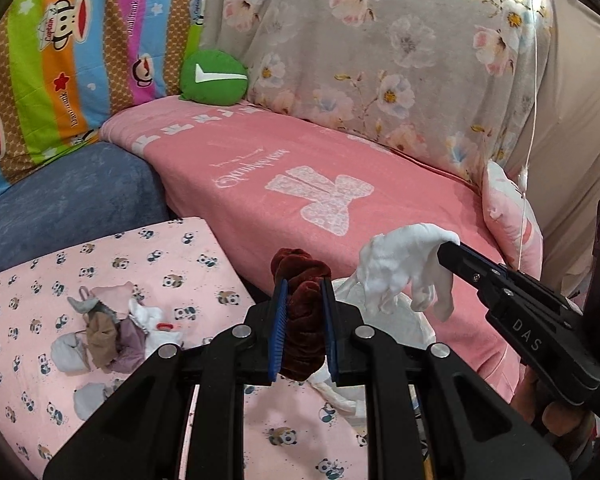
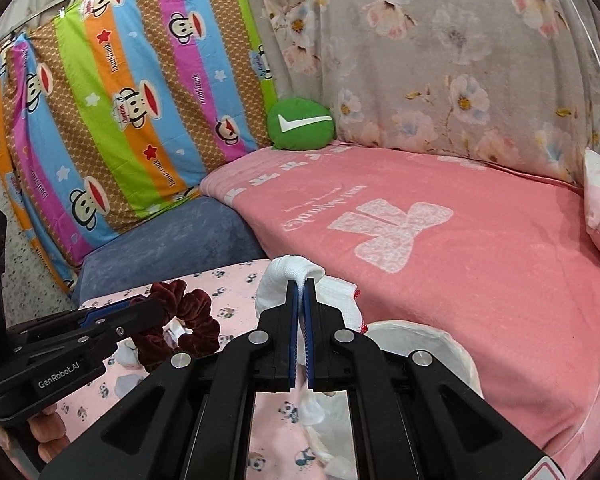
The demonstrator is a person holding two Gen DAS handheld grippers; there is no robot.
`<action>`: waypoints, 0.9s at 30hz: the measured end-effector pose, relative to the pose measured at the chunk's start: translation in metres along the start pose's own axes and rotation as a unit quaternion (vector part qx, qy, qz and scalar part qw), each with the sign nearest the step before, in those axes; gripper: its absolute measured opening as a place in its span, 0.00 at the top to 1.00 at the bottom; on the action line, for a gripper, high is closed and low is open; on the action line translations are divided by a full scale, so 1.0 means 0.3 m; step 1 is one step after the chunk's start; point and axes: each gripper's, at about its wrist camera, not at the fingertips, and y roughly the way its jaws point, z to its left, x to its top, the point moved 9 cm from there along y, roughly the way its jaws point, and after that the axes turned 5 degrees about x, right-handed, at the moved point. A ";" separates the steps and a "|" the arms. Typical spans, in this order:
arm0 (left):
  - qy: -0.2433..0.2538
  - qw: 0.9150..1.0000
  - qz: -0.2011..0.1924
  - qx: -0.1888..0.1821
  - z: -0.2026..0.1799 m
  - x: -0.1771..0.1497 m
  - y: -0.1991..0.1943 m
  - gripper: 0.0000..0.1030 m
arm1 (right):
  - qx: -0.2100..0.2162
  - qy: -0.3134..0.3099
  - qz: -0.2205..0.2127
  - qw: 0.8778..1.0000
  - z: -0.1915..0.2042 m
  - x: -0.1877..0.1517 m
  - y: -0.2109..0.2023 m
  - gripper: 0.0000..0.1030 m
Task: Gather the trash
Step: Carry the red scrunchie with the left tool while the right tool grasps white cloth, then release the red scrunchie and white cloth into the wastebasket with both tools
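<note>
In the left wrist view my left gripper point(image 1: 303, 285) is shut on a dark red velvet scrunchie point(image 1: 300, 332), lifted above the panda-print cloth point(image 1: 188, 264). My right gripper point(image 1: 449, 249) comes in from the right, shut on a crumpled white cloth point(image 1: 400, 272) that hangs from its tips. In the right wrist view the right gripper point(image 2: 300, 285) pinches that white cloth point(image 2: 284, 276) between its blue pads. The left gripper point(image 2: 156, 308) holds the scrunchie point(image 2: 188, 320) at lower left. Below both grippers is a white bag-like container point(image 2: 452, 346), partly hidden.
A small pile of crumpled fabric bits and tissues point(image 1: 112, 332) lies on the panda-print cloth. Behind are a pink blanket point(image 1: 340, 168), a blue cushion point(image 1: 68, 196), a green round pillow point(image 1: 214, 77), and striped and floral hangings. A person's fingers point(image 2: 46, 426) grip the left handle.
</note>
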 end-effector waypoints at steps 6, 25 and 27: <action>0.031 0.999 0.018 -0.023 -0.147 -0.023 0.061 0.83 | -0.030 0.026 0.007 0.999 -0.174 -0.060 -0.024 0.96; 0.027 0.999 0.020 0.002 -0.223 -0.039 0.133 0.26 | -0.063 0.047 0.009 0.997 -0.325 -0.119 -0.032 0.75; 0.022 1.000 0.017 0.009 -0.208 -0.033 0.128 0.26 | -0.062 0.044 0.005 0.997 -0.312 -0.114 -0.037 0.71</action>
